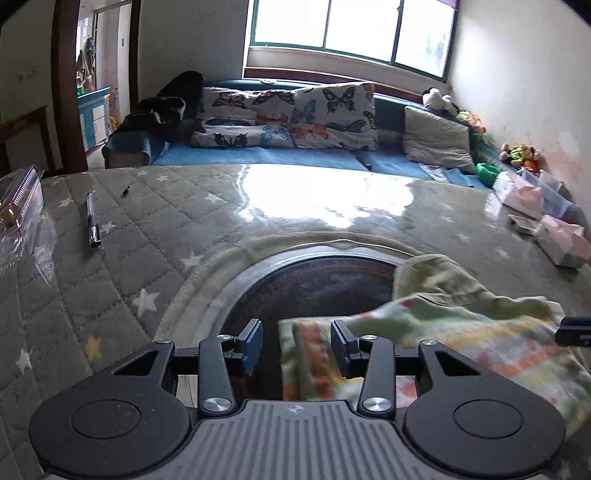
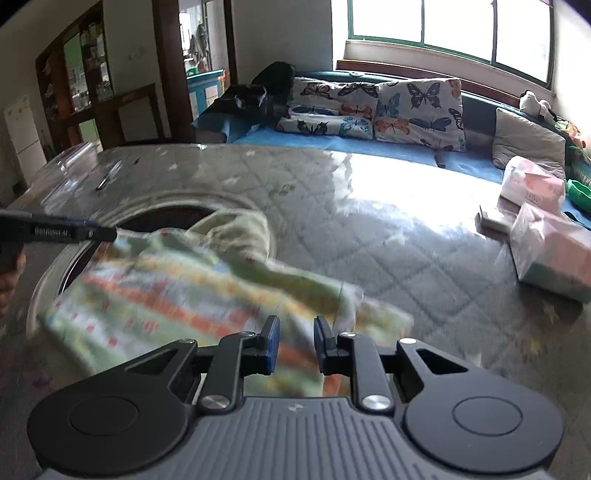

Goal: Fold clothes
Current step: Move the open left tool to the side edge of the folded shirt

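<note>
On the quilted star-print table (image 1: 122,266), over its round dark inset: striped garment (image 2: 207,291) lies bunched, roughly doubled, not squared. Left gripper (image 1: 296,345) apart, cloth edge between, unpinched. Right gripper (image 2: 296,345) narrowly apart above cloth. Folding partway; flattening left.

Bright window (image 1: 354,29) behind blue sofa (image 1: 258,157)
</note>
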Demonstrator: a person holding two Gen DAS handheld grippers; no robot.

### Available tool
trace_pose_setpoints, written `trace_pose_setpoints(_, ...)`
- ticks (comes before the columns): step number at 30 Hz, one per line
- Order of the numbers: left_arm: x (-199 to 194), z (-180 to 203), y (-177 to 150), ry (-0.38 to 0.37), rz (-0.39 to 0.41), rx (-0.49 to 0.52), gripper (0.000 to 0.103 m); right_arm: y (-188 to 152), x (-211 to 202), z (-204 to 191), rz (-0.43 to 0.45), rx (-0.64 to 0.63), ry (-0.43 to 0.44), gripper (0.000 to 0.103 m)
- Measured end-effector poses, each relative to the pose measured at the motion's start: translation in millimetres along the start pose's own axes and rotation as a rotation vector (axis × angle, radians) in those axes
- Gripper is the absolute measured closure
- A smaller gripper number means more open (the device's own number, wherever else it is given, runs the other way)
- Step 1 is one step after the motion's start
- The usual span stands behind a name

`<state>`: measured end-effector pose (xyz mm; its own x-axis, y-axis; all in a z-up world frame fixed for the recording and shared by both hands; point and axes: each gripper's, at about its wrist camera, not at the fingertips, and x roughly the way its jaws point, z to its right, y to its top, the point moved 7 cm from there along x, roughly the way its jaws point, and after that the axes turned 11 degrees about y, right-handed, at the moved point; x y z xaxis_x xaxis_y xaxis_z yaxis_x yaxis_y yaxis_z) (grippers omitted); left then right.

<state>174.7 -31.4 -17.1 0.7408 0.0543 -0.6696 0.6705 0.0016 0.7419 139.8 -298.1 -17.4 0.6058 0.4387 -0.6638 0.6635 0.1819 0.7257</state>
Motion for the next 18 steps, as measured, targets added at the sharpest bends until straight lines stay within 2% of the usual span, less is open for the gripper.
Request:
trace_pose_setpoints(7, 17, 0, -5, 0.018, -0.024, 0.016, 0.057, 8, 29, 22, -0.012, 0.054, -0.025, 0.087)
trace_pose_setpoints(15, 12, 2, -2, 0.017, -0.018, 0.017, 0.058, 11, 21, 10, 0.0, 0.03, -0.022, 0.084)
trace_pose_setpoints(18, 12, 5, -2, 0.024, -0.021, 0.021, 0.056, 10, 29, 10, -0.018, 0.032, -0.025, 0.084)
